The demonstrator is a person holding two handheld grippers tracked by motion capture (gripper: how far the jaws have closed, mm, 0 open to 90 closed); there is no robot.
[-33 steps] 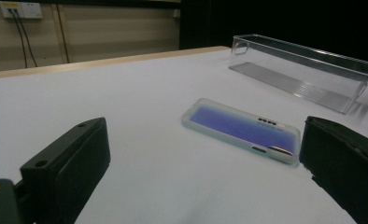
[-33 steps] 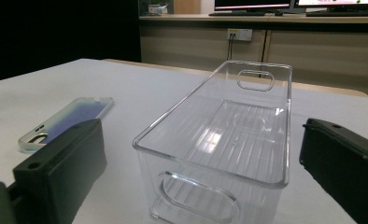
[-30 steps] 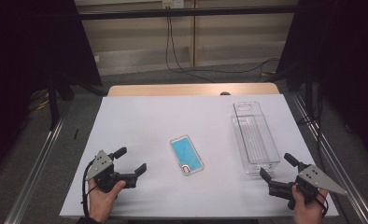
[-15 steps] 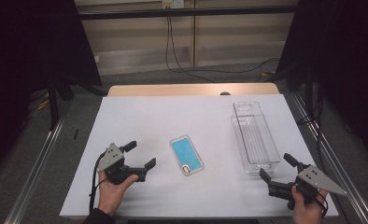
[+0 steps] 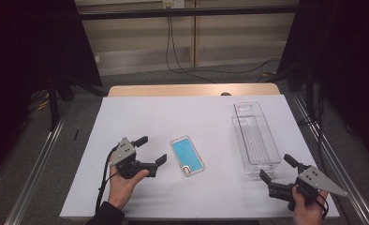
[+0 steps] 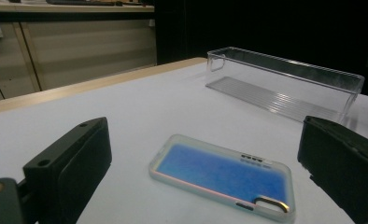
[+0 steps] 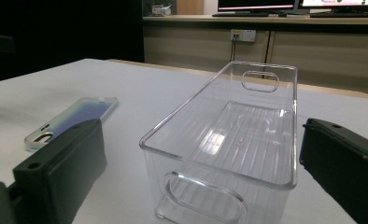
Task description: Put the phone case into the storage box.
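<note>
- The left hand-held gripper (image 5: 151, 150) is hovering wide open, holding nothing, just left of the phone case (image 5: 187, 155).
- The case is lying flat on the white table (image 5: 140, 112).
- The right hand-held gripper (image 5: 275, 168) is gaping empty, facing the clear bin (image 5: 255, 138).

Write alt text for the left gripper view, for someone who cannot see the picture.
A phone case with a blue back and clear rim lies flat on a white table, framed between the two open black jaws of the left gripper, which rise from the bottom edge without touching it. Beyond it, toward the right, stands an empty clear plastic bin.
</note>
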